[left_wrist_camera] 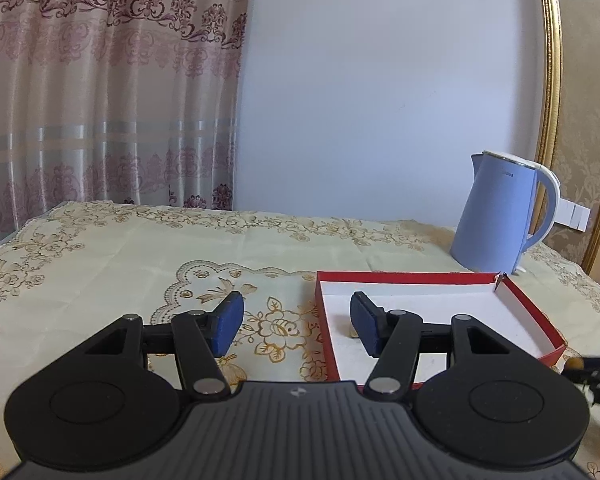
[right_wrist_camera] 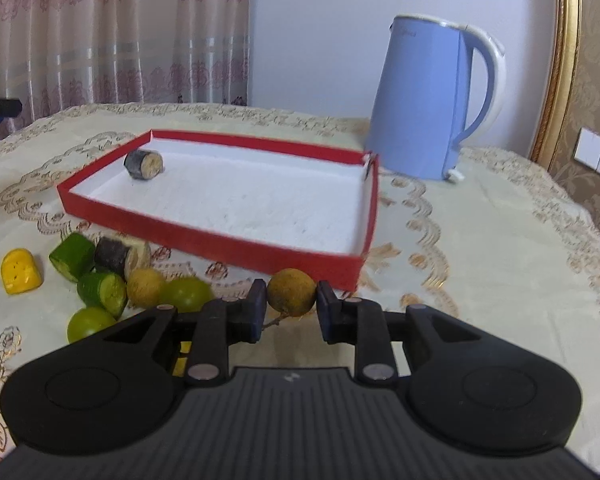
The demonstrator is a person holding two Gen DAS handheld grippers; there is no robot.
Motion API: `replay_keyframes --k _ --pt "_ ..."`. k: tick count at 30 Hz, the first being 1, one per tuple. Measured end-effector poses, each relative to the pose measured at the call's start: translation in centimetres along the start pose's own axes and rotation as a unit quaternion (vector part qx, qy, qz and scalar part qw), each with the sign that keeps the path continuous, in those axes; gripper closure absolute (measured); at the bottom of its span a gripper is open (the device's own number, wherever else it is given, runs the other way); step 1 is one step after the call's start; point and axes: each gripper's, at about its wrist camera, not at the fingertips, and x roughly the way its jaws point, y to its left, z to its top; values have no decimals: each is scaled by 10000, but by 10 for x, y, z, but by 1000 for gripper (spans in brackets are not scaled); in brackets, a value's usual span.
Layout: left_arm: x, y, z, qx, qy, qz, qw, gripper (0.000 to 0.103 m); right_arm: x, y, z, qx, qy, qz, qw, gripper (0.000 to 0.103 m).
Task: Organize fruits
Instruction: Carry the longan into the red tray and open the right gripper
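Left wrist view: left gripper (left_wrist_camera: 296, 324) fingers apart, empty, straddling the red tray (left_wrist_camera: 532, 300) wall at centre right, clear for delivery.

Right wrist view: right gripper (right_wrist_camera: 292, 314) clamped on longan (right_wrist_camera: 291, 291) at lower centre, near the tray's front edge; loose fruit pieces (right_wrist_camera: 100, 276) lower left.

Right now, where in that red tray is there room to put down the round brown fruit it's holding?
Nearly all of the red tray is bare white floor. Only a dark banana piece sits in its far left corner, so the middle and the side nearest the blue kettle are free. The crowded spot is the cloth left of the brown fruit, where the cut pieces huddle.
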Motion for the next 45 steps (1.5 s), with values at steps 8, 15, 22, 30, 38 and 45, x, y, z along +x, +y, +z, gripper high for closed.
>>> replay_keyframes --k 8,15,22,30,38,45 --pt "51 5 -11 -112 208 111 9997 45 34 -1 66 -73 -232 63 9997 78" --pt "73 25 -24 -528 434 42 9977 45 114 9 106 -176 68 127 9997 78" --pt "81 20 -31 -431 684 32 9967 45 162 10 107 -213 470 108 9986 78" --pt "83 15 -33 -326 759 27 9966 45 176 11 95 -192 654 178 9975 78" --pt "84 15 -35 -288 794 57 9964 45 174 11 98 -224 772 145 9967 78" --pt "85 14 -35 -276 769 115 9966 45 113 -2 99 -138 51 -14 9999 26"
